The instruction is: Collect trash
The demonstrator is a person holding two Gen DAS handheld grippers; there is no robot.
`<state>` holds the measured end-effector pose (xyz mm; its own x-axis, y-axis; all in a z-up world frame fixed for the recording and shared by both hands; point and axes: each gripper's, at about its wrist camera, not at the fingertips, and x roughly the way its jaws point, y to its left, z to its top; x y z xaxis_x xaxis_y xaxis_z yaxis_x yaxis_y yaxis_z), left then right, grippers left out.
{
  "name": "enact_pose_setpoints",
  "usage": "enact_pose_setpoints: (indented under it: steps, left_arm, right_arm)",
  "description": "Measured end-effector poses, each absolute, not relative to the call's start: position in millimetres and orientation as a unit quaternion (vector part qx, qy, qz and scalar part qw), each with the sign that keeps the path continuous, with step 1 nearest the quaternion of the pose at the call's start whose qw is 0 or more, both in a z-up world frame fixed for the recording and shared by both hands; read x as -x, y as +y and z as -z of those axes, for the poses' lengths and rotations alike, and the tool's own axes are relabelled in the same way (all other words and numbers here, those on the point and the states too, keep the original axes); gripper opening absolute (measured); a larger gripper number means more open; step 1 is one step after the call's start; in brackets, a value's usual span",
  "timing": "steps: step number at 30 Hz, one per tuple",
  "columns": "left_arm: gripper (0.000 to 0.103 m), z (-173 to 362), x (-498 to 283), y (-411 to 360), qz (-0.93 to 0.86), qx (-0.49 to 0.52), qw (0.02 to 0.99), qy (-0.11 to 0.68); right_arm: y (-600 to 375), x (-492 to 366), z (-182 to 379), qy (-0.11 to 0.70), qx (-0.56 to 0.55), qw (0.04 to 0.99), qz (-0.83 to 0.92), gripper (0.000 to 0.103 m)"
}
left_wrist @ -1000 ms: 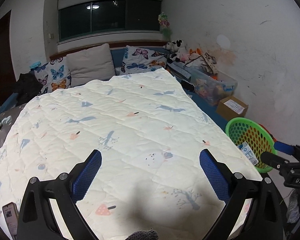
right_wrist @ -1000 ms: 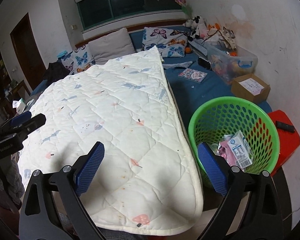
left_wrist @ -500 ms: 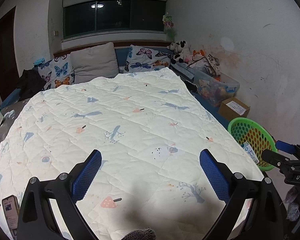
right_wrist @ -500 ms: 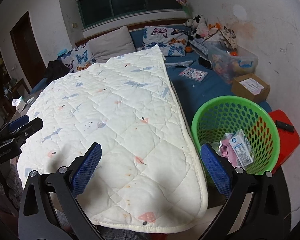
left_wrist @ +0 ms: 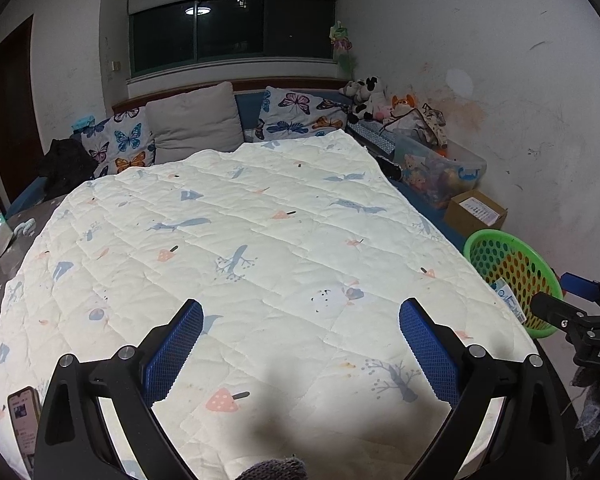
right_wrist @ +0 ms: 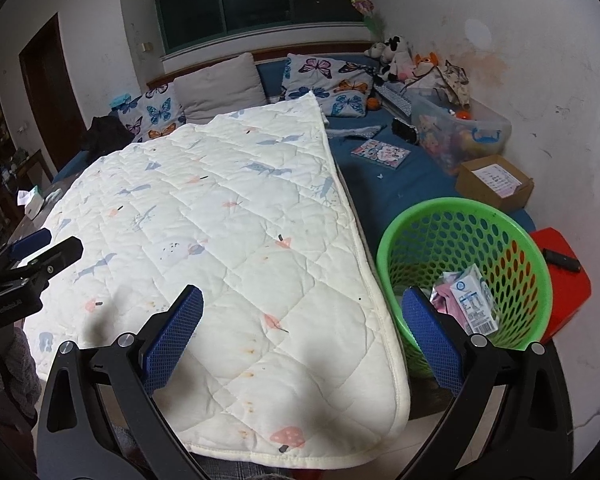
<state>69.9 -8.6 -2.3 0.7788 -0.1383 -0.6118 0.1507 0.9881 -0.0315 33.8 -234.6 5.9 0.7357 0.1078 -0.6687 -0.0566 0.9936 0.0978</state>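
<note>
A green mesh basket [right_wrist: 432, 216] stands at the bed's right side; it also shows in the left wrist view [left_wrist: 500, 240]. Inside lie a white and blue carton [right_wrist: 474, 300] and a pink wrapper [right_wrist: 444, 300]. My left gripper [left_wrist: 300, 344] is open and empty above the near end of the white quilt [left_wrist: 260, 240]. My right gripper [right_wrist: 302, 328] is open and empty over the quilt's right edge [right_wrist: 356, 240], its right finger [right_wrist: 428, 328] in front of the basket. Each gripper shows at the edge of the other's view.
A phone [left_wrist: 22, 420] lies at the quilt's near left corner. A tissue box [left_wrist: 0, 236] sits on the left. A cardboard box [right_wrist: 496, 180], a clear toy bin [right_wrist: 460, 128], a booklet [right_wrist: 380, 152] and a red stool [right_wrist: 564, 276] stand right. Pillows [left_wrist: 196, 124] line the headboard.
Both grippers have drawn back and lifted slightly, so the quilt and basket sit a little farther away. Both stay open and empty.
</note>
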Motion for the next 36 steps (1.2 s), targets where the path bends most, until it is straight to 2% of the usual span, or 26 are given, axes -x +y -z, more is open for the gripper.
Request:
enact_pose_setpoints:
  steps: [36]
  left_arm:
    - [0.095,9.5,-69.9,0.8,0.062,-0.001,0.942,0.329]
  right_arm:
    - [-232.7,-35.4,-4.2,0.363,-0.037,0.93,-0.043,0.099]
